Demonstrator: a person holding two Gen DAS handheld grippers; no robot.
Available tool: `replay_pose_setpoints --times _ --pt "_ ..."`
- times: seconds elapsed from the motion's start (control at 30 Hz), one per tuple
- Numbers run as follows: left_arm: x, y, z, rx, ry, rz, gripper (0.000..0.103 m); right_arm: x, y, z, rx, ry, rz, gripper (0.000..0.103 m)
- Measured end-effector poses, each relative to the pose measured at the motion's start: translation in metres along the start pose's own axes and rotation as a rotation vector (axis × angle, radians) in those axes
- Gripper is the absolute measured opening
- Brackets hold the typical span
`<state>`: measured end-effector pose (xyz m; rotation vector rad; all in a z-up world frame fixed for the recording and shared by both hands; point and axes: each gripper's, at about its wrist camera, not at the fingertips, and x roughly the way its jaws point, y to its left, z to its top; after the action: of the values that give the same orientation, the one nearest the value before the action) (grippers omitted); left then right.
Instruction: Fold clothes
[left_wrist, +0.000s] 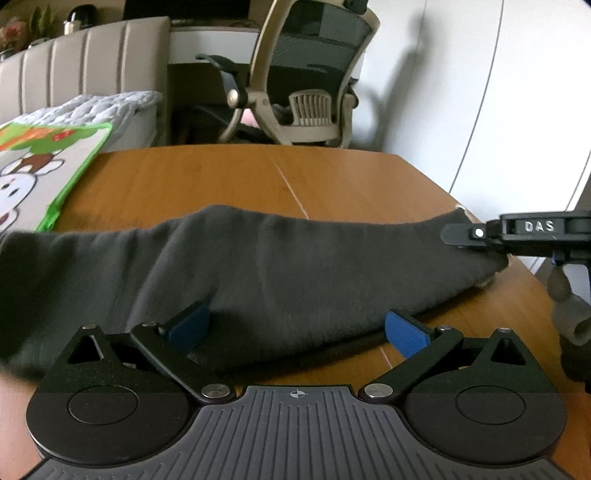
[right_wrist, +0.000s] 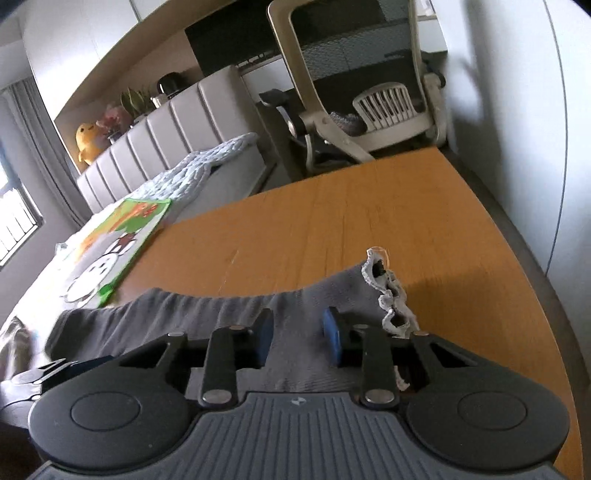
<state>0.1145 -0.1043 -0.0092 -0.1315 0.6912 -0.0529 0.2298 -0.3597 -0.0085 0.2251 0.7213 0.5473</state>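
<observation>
Two black grippers with blue finger pads sit nearest the lenses. Largest of what lies past them is one orange-brown wooden worktop (left_wrist: 229, 177). On it lies one dark grey knitted garment (left_wrist: 258, 266), folded into a long band. Its long axis runs across the left wrist view from 9 o'clock to 3 o'clock, and the end with the frayed whitish edge (right_wrist: 388, 291) points toward 3 o'clock. One green-bordered cartoon-printed bag (left_wrist: 44, 166) lies at 10 o'clock, partly on the worktop's edge. One beige mesh-backed office chair (left_wrist: 310, 70) stands beyond the worktop at 12 o'clock.

The left gripper (left_wrist: 297, 330) has its jaws spread wide, the garment's near edge lying between them. The right gripper (right_wrist: 298, 338) has its jaws partly apart over the fabric near the frayed end; I cannot tell whether they pinch it.
</observation>
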Motion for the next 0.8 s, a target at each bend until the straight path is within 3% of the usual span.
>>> replay_pose_setpoints --times 0.17,0.27,0.33,0.53,0.73,0.8 --pt "-0.029 -0.018 -0.024 -0.002 -0.008 -0.004 0.103 -0.043 0.006 -0.032 -0.06 -0.039 -0.024 0.029" --pt "-0.031 -0.022 -0.026 -0.01 -0.018 0.017 0.103 -0.082 0.001 -0.041 -0.059 -0.176 -0.1 0.047" --pt "-0.029 -0.025 -0.024 -0.02 -0.02 0.033 0.103 -0.099 -0.013 -0.041 0.031 -0.222 -0.137 0.047" --pt "-0.017 -0.046 -0.019 0.036 0.01 0.139 0.103 -0.09 -0.051 -0.051 0.302 -0.088 -0.133 0.047" --pt "-0.017 -0.044 -0.016 -0.037 -0.003 0.147 0.103 -0.081 -0.036 -0.057 0.29 -0.057 -0.104 0.043" --pt "-0.017 -0.045 -0.016 -0.06 -0.007 0.153 0.103 -0.077 -0.032 -0.055 0.273 -0.05 -0.109 0.032"
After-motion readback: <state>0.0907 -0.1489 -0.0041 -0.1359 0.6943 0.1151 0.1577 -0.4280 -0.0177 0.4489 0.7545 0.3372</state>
